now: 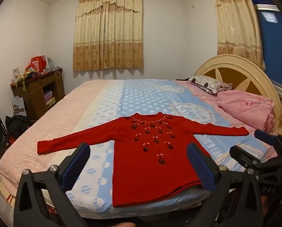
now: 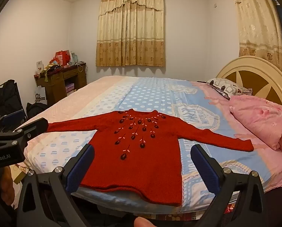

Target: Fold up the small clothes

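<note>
A small red knitted sweater (image 1: 150, 162) (image 2: 139, 164) lies flat, front up, on the bed (image 1: 141, 94) (image 2: 150, 92). Both sleeves are spread out sideways, and dark embroidered flowers fan down from the collar. Its hem lies along the near edge of the mattress. My left gripper (image 1: 138, 147) hovers in front of the hem, open, with nothing between its blue pads (image 1: 74, 166). My right gripper (image 2: 142, 148) hangs beside it, also open and empty. Each gripper shows in the other's view: the right gripper (image 1: 252, 144) at the right edge, the left gripper (image 2: 22, 122) at the left edge.
A folded pink quilt (image 1: 248, 109) (image 2: 263, 121) and a patterned pillow (image 1: 208, 84) lie by the round headboard (image 1: 235, 70) on the right. A cluttered wooden cabinet (image 1: 39, 92) and a black chair with a bag (image 2: 6, 98) stand left of the bed.
</note>
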A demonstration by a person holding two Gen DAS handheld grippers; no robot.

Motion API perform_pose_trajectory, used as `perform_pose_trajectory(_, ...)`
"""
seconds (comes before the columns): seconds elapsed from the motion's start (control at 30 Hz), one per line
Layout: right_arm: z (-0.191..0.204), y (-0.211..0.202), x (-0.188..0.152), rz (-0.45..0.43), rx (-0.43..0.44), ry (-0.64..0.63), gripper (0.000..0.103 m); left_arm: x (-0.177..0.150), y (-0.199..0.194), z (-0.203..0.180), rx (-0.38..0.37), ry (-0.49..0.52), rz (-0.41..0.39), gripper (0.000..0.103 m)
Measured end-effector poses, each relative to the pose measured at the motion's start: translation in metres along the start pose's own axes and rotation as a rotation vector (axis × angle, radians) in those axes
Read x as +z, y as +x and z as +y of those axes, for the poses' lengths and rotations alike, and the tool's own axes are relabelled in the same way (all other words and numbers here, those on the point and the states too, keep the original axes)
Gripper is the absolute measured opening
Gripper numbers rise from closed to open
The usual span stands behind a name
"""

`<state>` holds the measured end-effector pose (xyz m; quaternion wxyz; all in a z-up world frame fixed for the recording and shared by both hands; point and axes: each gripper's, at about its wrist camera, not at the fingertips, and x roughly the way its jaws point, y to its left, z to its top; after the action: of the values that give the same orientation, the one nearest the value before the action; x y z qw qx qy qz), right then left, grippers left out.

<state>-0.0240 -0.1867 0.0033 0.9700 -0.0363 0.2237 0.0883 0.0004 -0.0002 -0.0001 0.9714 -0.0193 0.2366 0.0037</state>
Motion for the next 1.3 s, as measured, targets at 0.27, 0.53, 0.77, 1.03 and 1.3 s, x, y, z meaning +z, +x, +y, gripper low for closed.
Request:
perform_pose_trajectory(0.27,-0.0012,0.0014,0.0002,0.008,0.001,0.000,0.102,-0.0018,-0.0027,0.0050,-0.024,-0.012,-0.023,0.103)
perform_pose_trajectory(0.53,-0.0023,0.0024,0.0005,0.012,0.003,-0.001,0.102,0.0002,0.0012,-0.0020,0.002,0.006,-0.017,0.103)
perform_pose_trajectory(0.77,-0.0031,0.0030,0.0007,0.014,0.002,-0.003,0.102,-0.0025,0.0024,-0.0019,0.004,0.010,-0.014,0.103)
perform_pose_trajectory(1.03,0.0042,0.0060,-0.0042,0.015,0.001,-0.002,0.102,-0.0042,0.0039,-0.0015,0.008,0.012,-0.012,0.103)
perform_pose_trajectory(1.3,0.0026,0.0073,-0.0054,0.017,0.000,-0.004,0.102,-0.0050,0.0051,0.0005,0.009,0.010,-0.012,0.103)
